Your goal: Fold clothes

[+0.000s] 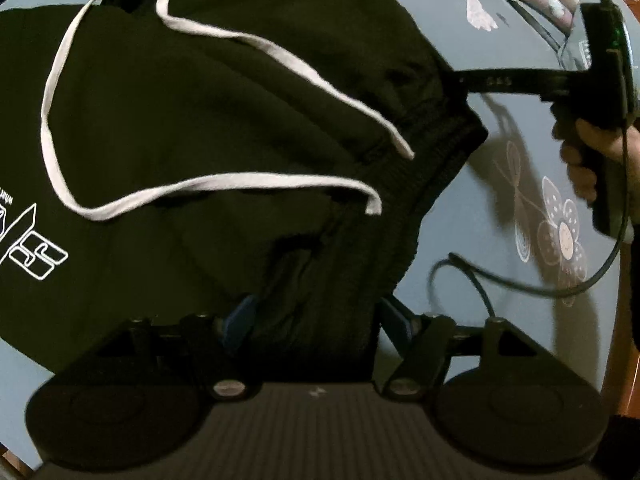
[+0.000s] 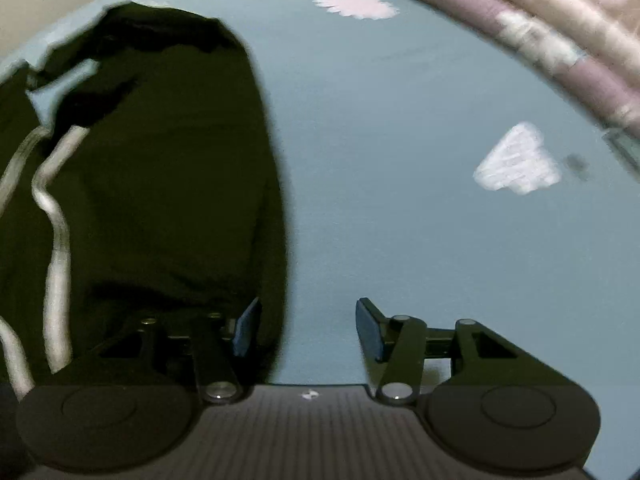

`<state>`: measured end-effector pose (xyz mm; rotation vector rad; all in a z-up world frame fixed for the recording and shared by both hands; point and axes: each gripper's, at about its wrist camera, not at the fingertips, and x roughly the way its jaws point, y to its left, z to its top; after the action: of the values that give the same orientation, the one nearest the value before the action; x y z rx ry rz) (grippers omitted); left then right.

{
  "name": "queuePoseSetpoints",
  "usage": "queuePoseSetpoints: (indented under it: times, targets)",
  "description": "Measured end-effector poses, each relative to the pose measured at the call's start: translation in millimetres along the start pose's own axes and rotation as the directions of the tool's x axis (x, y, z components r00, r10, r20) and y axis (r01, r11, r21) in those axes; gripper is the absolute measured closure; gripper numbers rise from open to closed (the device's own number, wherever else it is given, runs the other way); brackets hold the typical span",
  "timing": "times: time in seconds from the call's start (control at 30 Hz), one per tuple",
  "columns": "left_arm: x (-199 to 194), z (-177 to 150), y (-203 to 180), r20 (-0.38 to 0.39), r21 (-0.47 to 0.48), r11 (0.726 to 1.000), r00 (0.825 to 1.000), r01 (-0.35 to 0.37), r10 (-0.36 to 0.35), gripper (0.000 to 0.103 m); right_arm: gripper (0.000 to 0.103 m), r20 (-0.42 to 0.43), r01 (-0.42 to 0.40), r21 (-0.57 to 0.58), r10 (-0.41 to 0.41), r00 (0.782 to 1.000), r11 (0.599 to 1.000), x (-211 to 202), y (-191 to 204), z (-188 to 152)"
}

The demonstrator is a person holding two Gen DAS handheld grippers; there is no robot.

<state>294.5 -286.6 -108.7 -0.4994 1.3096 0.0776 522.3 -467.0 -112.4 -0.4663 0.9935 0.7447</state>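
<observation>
Black hoodie (image 1: 200, 120) sprawls across the blue bedsheet (image 1: 500, 200), drawstring (image 1: 248, 180) loose. Left tongs (image 1: 316, 320) straddle its ribbed hem, right tongs (image 2: 308, 328) gape over its edge: both apart, gripping nothing. Next: clamp, then fold.

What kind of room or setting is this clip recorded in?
Probably a bedroom: the black hooded garment lies on a pale blue sheet printed with flowers, much like a bed, with a pink quilted blanket bunched along its far edge.
</observation>
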Motion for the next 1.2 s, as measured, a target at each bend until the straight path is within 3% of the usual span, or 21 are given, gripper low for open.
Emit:
queuePoseSetpoints:
  times: [0.13,0.27,0.43,0.57,0.63,0.7,0.77,0.83,0.97,1.03,1.2]
  targets:
    - [-14,0,3,0.001,-0.014,1.0,1.0,-0.007,0.007,0.033,0.044,0.062,-0.08,0.029,0.078,0.995,0.996,-21,-4,7]
    - [-34,11,9,0.08,-0.022,0.999,0.996,-0.024,0.026,0.032,0.043,0.147,-0.241,0.014,0.237,0.96,0.97,-39,13,18]
    - [-22,12,32,0.034,-0.095,0.995,0.999,-0.012,0.015,0.032,0.043,0.091,-0.366,0.051,0.361,0.928,0.929,-24,28,22]
    - [-11,0,50,-0.029,-0.136,0.989,0.999,-0.05,0.046,0.032,0.042,0.017,-0.352,0.124,0.353,0.936,0.928,-4,23,12]
    - [-15,-2,58,-0.031,-0.166,0.985,0.999,-0.037,0.033,0.031,0.042,-0.015,-0.296,0.146,0.302,0.953,0.944,3,18,8]
    - [-20,-3,67,-0.045,-0.198,0.978,0.998,-0.061,0.053,0.031,0.043,-0.015,-0.26,0.161,0.265,0.964,0.952,2,12,9]
    - [-29,-2,73,-0.038,-0.206,0.972,0.993,-0.114,0.108,0.032,0.042,0.004,-0.275,0.166,0.278,0.96,0.947,-5,9,11]
    - [-44,0,75,0.003,-0.211,0.97,0.992,-0.123,0.126,0.032,0.038,0.034,-0.288,0.128,0.286,0.958,0.949,-16,16,14]
    - [-64,11,69,0.109,-0.213,0.977,0.993,-0.018,0.042,0.032,0.038,0.066,-0.335,0.038,0.332,0.941,0.941,-33,36,17]
    - [-57,16,57,0.118,-0.182,0.983,0.993,0.024,-0.003,0.032,0.038,0.067,-0.328,0.012,0.326,0.943,0.945,-35,44,17]
    - [-23,15,25,0.031,-0.09,0.993,0.997,0.071,-0.069,0.031,0.037,0.048,-0.325,0.023,0.324,0.945,0.945,-33,42,10]
